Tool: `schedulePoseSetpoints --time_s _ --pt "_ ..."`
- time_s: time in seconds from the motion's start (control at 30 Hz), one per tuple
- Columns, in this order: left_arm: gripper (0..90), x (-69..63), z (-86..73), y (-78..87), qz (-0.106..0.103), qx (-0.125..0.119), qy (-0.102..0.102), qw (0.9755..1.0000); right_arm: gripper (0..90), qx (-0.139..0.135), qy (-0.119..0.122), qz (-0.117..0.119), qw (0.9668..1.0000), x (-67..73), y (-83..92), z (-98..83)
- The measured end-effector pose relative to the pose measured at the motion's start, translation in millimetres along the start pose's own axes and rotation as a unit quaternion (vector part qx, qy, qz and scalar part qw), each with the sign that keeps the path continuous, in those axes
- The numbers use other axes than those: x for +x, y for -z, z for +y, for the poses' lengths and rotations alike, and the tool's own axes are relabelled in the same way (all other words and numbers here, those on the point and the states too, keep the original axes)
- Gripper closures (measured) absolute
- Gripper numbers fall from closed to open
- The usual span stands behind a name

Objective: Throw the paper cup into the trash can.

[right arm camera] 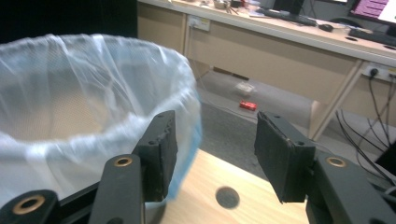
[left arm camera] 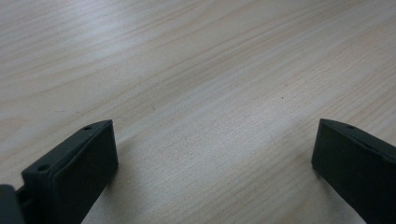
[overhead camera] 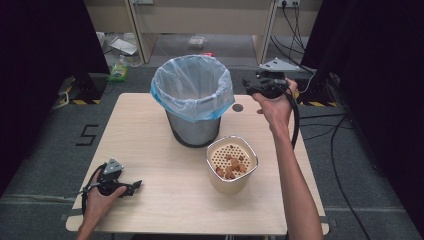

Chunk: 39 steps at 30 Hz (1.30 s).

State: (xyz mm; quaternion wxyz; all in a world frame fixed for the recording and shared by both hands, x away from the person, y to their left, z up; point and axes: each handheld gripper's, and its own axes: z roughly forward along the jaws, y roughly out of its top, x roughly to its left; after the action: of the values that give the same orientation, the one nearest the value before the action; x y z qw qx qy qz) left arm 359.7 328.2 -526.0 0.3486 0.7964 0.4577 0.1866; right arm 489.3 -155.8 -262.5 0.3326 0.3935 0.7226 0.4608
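The left tool (overhead camera: 135, 187) rests near the table's (overhead camera: 160, 200) front left edge, jaws apart, bare wood ahead. The right tool (overhead camera: 248, 86) hovers beside the bag-lined bin (overhead camera: 192, 100), jaws apart and empty. A perforated container (overhead camera: 232, 167) holding brown pieces stands just in front of the bin; a "5" (overhead camera: 87, 135) marks the floor.

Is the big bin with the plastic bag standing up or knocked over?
Standing up. The bin sits upright on the table, its bag-lined mouth facing up.
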Motion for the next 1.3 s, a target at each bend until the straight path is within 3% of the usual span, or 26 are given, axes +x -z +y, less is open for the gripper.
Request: schedulePoseSetpoints --time_s 0.37,0.67,0.9,1.13,1.3 --pt "0.0 0.0 0.0 0.1 0.0 0.0 0.0 1.0 45.5 0.024 0.012 -0.01 0.9996 -16.8 27.8 -46.2" --pt "0.0 -0.1 0.0 0.1 0.0 0.0 0.0 1.0 43.3 0.04 0.005 -0.013 0.9991 -22.1 46.7 -83.4" --pt "0.0 -0.2 0.0 0.1 0.001 0.0 0.001 1.0 42.2 0.05 -0.003 0.004 0.9987 -19.1 56.3 -128.1" --pt "0.0 -0.2 -0.1 0.1 0.001 0.0 0.001 1.0 40.7 0.078 -0.025 0.001 0.9967 -18.6 60.8 -182.2" --pt "0.0 -0.2 -0.1 0.1 0.001 0.0 0.001 1.0 40.1 0.095 -0.029 -0.001 0.995 -14.3 62.4 -207.7"
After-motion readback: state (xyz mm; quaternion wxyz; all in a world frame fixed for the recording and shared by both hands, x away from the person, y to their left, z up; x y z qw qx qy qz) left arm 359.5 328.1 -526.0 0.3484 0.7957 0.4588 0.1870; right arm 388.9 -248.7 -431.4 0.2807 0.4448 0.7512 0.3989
